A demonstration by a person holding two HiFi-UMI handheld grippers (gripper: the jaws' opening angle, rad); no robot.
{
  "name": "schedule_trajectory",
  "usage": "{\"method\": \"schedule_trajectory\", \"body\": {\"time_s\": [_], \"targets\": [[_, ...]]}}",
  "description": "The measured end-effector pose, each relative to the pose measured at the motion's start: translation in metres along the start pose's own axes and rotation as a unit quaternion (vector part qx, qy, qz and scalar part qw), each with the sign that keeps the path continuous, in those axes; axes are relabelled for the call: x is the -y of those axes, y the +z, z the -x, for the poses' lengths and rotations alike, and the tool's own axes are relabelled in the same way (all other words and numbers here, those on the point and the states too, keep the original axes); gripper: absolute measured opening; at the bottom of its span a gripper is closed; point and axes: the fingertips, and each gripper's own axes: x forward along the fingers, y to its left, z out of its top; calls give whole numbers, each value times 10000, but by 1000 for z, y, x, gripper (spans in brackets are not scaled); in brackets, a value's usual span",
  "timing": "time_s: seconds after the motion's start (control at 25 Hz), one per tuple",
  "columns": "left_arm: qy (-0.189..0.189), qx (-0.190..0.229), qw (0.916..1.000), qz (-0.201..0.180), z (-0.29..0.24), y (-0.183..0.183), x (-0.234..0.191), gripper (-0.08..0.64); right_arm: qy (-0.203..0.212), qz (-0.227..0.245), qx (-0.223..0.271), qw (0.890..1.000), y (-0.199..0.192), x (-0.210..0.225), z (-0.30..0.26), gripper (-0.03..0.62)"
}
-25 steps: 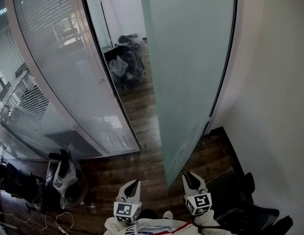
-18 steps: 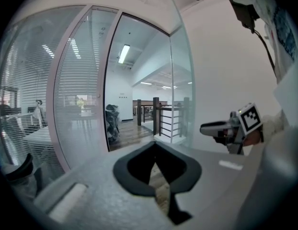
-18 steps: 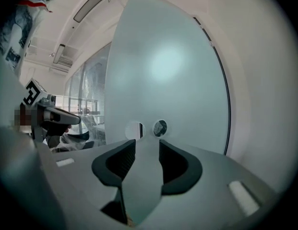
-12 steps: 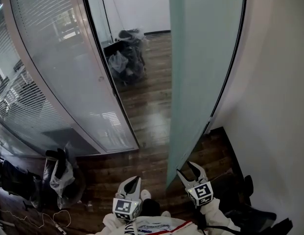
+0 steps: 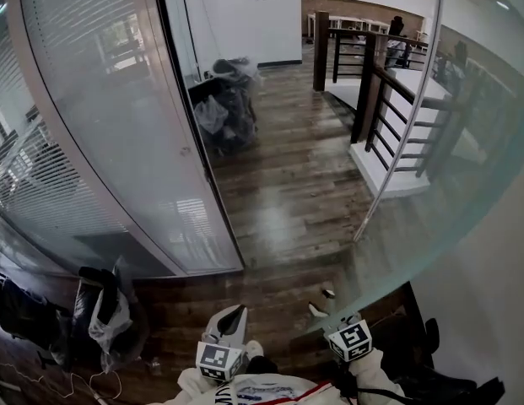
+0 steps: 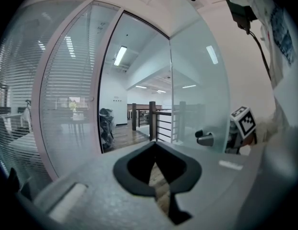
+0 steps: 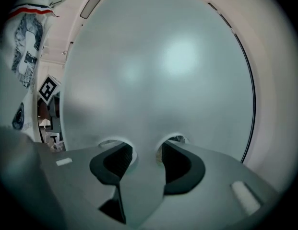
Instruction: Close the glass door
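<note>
The frosted glass door (image 5: 439, 201) stands swung across the right of the head view, with floor and railing showing through it. It fills the right gripper view (image 7: 163, 71). My right gripper (image 5: 322, 302) faces the pane flat. Its jaws stand apart and are closing, with their tips close against the glass and nothing gripped between them. Left of it, away from the door, my left gripper (image 5: 234, 315) is shut and empty. In the left gripper view (image 6: 155, 145) the door's metal lever handle (image 6: 205, 138) shows at the right, beside the right gripper's marker cube (image 6: 244, 121).
A curved glass wall with blinds (image 5: 101, 142) runs along the left, ending at the dark door frame (image 5: 198, 150). Black bags (image 5: 228, 99) lie beyond the opening, and more bags (image 5: 101, 306) at lower left. A dark railing (image 5: 380, 99) stands past the doorway. A white wall (image 5: 498, 310) is at the right.
The door has swung rightward and now spreads across the right of the head view. My right jaws, nearly closed at the door's edge before, have opened. Both grippers shifted slightly.
</note>
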Motion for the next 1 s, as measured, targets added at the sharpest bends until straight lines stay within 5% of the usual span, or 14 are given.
{"method": "schedule_trajectory", "body": {"time_s": [0.36, 1.0], "targets": [[-75, -13, 10000, 30, -25, -1, -39, 3, -45, -443, 184, 9988, -1, 3, -9, 150], [-145, 2, 9997, 189, -43, -3, -90, 3, -505, -244, 46, 9984, 8, 0, -57, 141]]}}
